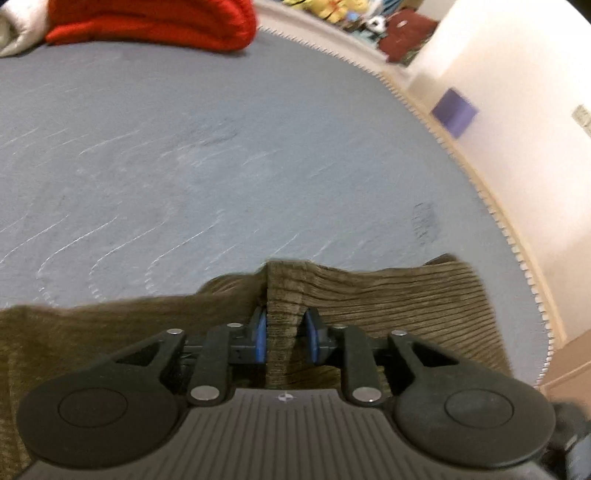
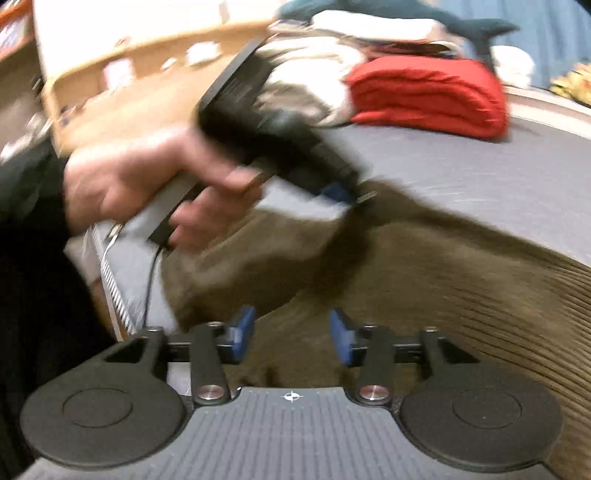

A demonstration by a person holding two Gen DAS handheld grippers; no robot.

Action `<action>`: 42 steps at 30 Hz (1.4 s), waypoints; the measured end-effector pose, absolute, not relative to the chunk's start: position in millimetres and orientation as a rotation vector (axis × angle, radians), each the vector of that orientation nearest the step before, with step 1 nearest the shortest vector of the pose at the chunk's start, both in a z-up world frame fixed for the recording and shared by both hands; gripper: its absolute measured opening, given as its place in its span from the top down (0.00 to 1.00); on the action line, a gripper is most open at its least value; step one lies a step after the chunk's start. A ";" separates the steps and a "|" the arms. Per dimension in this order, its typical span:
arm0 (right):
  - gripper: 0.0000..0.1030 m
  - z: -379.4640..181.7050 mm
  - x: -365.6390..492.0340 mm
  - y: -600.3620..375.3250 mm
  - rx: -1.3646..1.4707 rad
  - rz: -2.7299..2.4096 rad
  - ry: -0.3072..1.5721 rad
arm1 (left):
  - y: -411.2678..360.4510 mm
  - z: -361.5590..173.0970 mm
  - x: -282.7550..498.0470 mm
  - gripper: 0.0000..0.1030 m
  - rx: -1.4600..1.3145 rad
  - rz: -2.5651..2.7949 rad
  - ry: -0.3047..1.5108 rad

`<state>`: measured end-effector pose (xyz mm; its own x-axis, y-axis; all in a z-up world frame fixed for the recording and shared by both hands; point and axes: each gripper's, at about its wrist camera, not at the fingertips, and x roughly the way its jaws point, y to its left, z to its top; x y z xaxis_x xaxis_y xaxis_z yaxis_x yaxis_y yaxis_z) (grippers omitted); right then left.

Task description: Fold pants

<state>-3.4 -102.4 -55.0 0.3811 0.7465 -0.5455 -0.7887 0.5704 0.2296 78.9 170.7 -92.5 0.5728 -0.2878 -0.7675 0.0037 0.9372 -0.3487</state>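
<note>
Brown corduroy pants lie on a grey bed surface. My left gripper is shut on a raised fold of the pants, cloth pinched between its blue pads. In the right wrist view the pants spread across the bed, blurred by motion. My right gripper is open just above the pants with cloth below its jaws. The left gripper shows there too, held in a hand, gripping the pants' far edge.
A folded red garment lies at the far end of the bed with pale clothes beside it. The bed's edge runs along a white wall. A cable hangs near the near edge.
</note>
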 end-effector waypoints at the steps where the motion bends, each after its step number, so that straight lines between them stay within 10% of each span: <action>1: 0.48 -52.4 -0.2 -108.9 -0.052 0.946 0.653 | 172.1 -95.6 81.2 0.68 -0.313 -0.166 0.968; 9: 0.27 -53.1 41.3 -174.1 0.076 0.223 0.699 | 171.0 -111.8 91.7 0.38 -0.443 -0.280 1.009; 16: 0.25 -93.4 58.3 -230.8 0.364 0.034 0.926 | 147.5 -129.5 98.6 0.38 -0.359 -0.243 1.053; 22: 0.17 -113.0 52.5 -220.0 0.352 0.116 1.008 | 137.1 -128.7 97.2 0.81 -0.284 -0.244 1.071; 30: 0.18 -106.7 48.8 -238.1 0.378 0.138 0.998 | 153.1 -93.1 63.1 0.84 -0.233 -0.141 0.986; 35: 0.18 -110.9 48.8 -228.4 0.334 0.184 1.027 | 143.2 -94.6 62.0 0.69 -0.077 -0.053 0.961; 37: 0.17 -110.2 46.8 -226.0 0.311 0.189 1.034 | 133.6 -79.2 53.8 0.47 0.020 -0.056 0.874; 42: 0.19 -107.6 39.9 -222.7 0.282 0.192 1.037 | 124.6 -68.4 36.7 0.48 -0.032 -0.244 0.857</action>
